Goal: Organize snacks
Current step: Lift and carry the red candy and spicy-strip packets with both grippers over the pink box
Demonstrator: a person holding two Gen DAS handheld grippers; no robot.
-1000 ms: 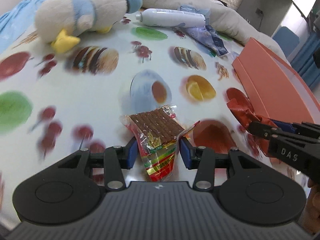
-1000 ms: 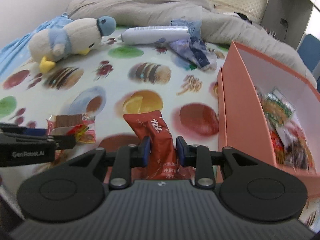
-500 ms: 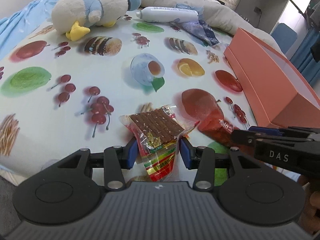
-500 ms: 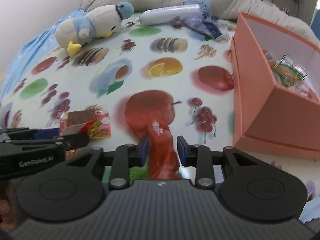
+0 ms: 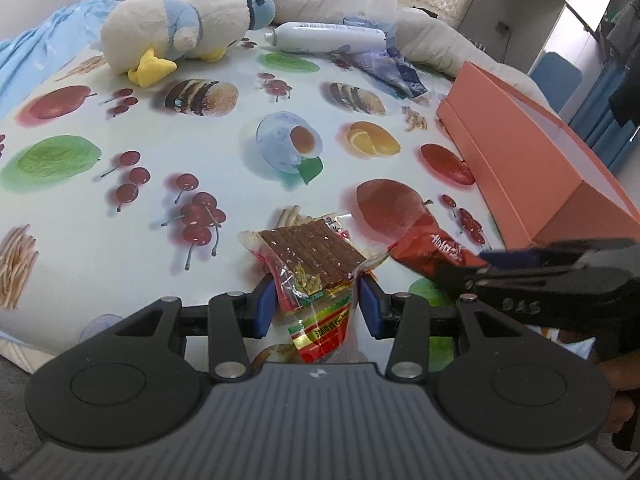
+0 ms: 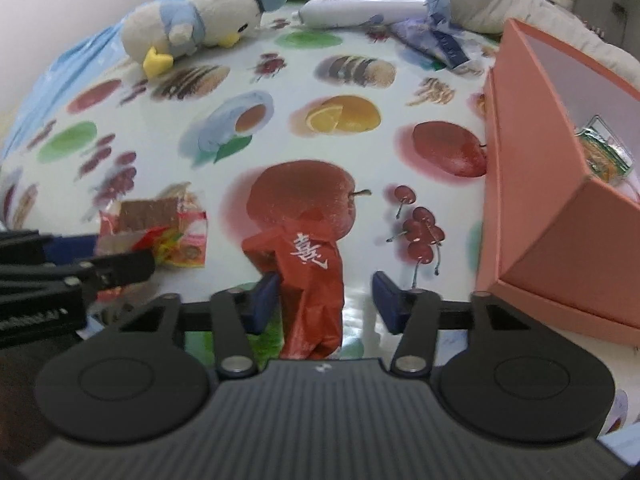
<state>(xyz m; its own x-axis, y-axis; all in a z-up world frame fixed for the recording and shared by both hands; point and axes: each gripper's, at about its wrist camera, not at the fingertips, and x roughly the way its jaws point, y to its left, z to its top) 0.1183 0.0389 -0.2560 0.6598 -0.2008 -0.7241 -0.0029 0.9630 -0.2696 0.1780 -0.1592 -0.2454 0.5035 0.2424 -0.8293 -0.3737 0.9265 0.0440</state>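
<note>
Two views. Left wrist: left tongs point(image 5: 316, 300) clenched on brown-strip snack pack point(image 5: 316, 258), near edge of printed bed cover point(image 5: 240, 128). Right wrist: right tongs point(image 6: 324, 300) released, just closing, red snack pack point(image 6: 308, 272) loose between them; orange box point(image 6: 532, 184) right.

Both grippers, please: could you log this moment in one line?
left gripper: shut on strip snack packet | right gripper: open, jaws just been closing, red packet between them | orange box: holds snacks
</note>
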